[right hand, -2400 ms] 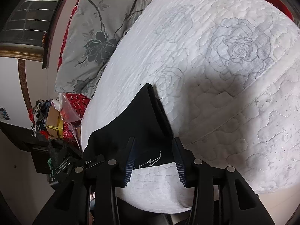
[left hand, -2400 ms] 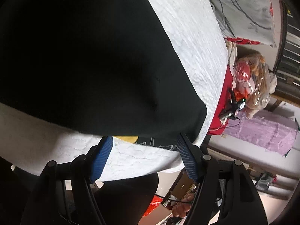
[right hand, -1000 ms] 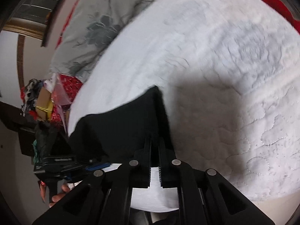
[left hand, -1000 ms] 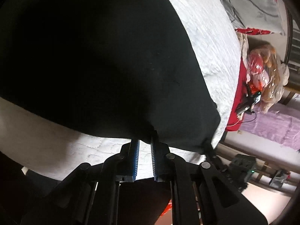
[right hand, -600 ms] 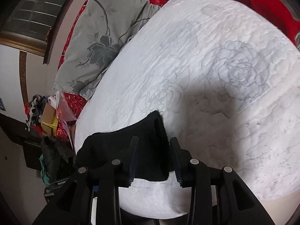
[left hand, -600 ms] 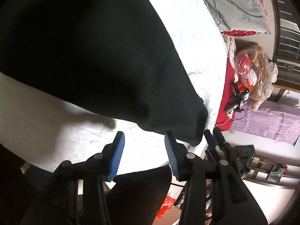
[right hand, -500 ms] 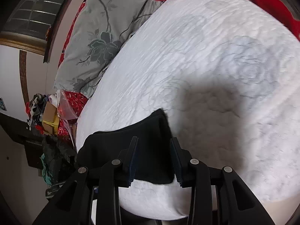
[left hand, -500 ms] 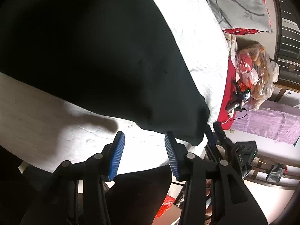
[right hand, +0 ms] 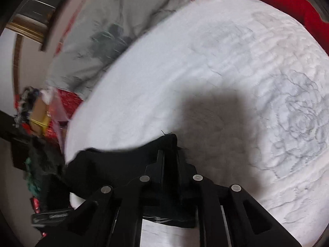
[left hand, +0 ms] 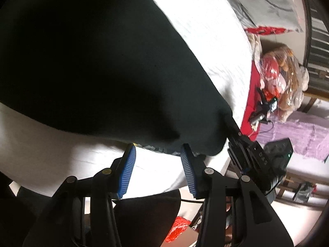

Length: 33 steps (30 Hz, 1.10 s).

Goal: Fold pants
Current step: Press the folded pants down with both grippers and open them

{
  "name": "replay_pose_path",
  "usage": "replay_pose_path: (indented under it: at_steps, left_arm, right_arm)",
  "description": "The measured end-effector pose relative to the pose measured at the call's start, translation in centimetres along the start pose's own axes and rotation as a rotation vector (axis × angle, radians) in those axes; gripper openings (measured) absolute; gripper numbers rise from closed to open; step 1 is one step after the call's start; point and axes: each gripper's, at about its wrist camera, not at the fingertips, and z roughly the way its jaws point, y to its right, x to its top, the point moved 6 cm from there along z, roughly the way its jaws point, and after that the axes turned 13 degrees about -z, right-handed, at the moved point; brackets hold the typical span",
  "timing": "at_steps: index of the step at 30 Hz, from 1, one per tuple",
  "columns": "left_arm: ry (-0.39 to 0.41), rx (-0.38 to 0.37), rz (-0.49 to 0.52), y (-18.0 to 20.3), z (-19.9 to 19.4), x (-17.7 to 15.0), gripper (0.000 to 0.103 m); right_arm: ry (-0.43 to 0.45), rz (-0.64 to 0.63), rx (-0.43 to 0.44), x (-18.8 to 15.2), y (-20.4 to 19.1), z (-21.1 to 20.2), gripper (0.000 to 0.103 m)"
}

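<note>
1 pants (left hand: 86, 61), 2 grippers (1 pillow (right hand: 98, 30)).

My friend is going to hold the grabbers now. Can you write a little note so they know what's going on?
Left gripper: open, its blue pads either side of the near edge of the black pants, not gripping.
Right gripper: shut on the pants' corner.
The pants lie on the white quilt, with a grey flowered pillow at the far end.
Done: one corner is gripped.
Left: probably close the left gripper on the edge, then carry the fold over and smooth it.
</note>
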Motion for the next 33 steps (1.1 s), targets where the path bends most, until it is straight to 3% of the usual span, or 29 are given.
replay_pose_path:
  at_steps: [2, 4, 7, 10, 12, 23, 28, 33]
  left_arm:
    - [0.011, 0.012, 0.028, 0.5, 0.3, -0.6, 0.042]
    - [0.012, 0.022, 0.035, 0.8, 0.8, -0.9, 0.042]
    - [-0.011, 0.028, 0.03, 1.1, 2.1, -1.6, 0.045]
    - [-0.002, 0.037, 0.032, 1.7, 3.1, -2.3, 0.047]
    - [0.01, 0.032, 0.033, 2.2, 3.2, -2.5, 0.055]
    - [0.004, -0.032, -0.038, 3.9, 4.8, -2.2, 0.055]
    - [0.004, -0.057, -0.065, 4.7, 5.4, -1.7, 0.055]
    - [0.01, -0.072, -0.058, 5.4, 5.9, -1.9, 0.064]
  right_arm:
    - [0.011, 0.029, 0.017, -0.2, 0.4, -0.7, 0.019]
    - [0.023, 0.051, 0.04, -0.4, 0.8, -1.5, 0.033]
    - [0.02, 0.061, 0.055, -1.2, 1.1, -2.4, 0.038]
    - [0.006, 0.075, 0.068, -2.1, 1.5, -2.9, 0.04]
    - [0.005, 0.1, 0.088, -2.5, 1.8, -3.1, 0.04]
    - [0.005, 0.256, 0.173, -2.8, 4.2, -2.5, 0.046]
    - [0.0, 0.312, 0.219, -2.5, 4.6, -1.3, 0.053]
    - [-0.011, 0.352, 0.28, -1.7, 4.5, 0.2, 0.054]
